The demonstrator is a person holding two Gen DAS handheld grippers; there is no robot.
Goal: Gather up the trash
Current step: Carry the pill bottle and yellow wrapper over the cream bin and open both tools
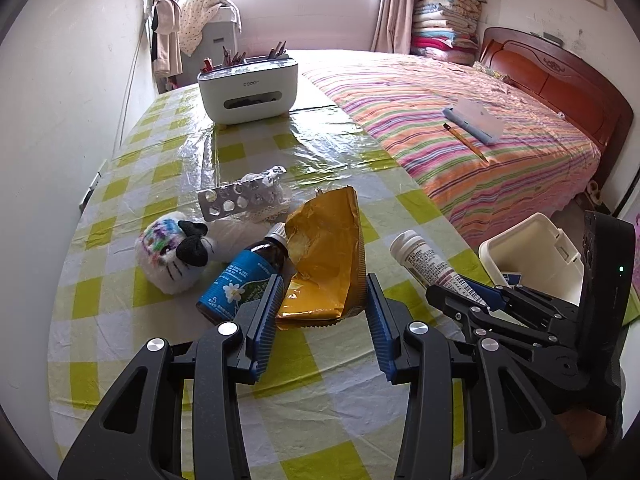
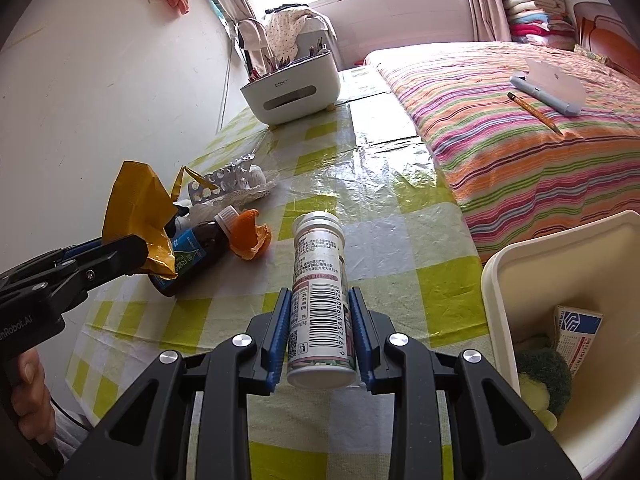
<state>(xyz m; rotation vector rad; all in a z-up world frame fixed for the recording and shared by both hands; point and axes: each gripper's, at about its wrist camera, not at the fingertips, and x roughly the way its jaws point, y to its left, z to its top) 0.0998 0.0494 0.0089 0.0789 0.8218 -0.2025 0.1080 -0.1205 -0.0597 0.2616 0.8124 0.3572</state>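
Plush [image 1: 176,256]: far left on the table [image 1: 248,360], well off my line; I leave it.
Blister pack [image 1: 236,200]: behind the plush, lying flat, further from me than the rest of the litter.
Brown bottle [image 1: 248,276]: on its side, cap pointing away and right, just left of my left fingers.
Left gripper [image 1: 322,312]: jaws spread wide, holding nothing as far as I can tell; they straddle the near end of the wrapper.
Wrapper [image 1: 324,256]: yellow bag, long axis running straight away from me, near edge between the open jaws. I judge a plain squeeze would take it.
Peel [image 2: 250,240]: orange scrap beside the bottle's cap, seen only from the right wrist.
Right gripper [image 2: 320,336]: clamped on the tube, pads on either side of the label.
Tube [image 2: 318,292]: white pill tube, long axis in line with my fingers, cap pointing away, base toward the camera.
Bin [image 2: 560,280]: cream tub just right of the right gripper, open top, a box and something green inside. I judge the tube goes rightward into it.
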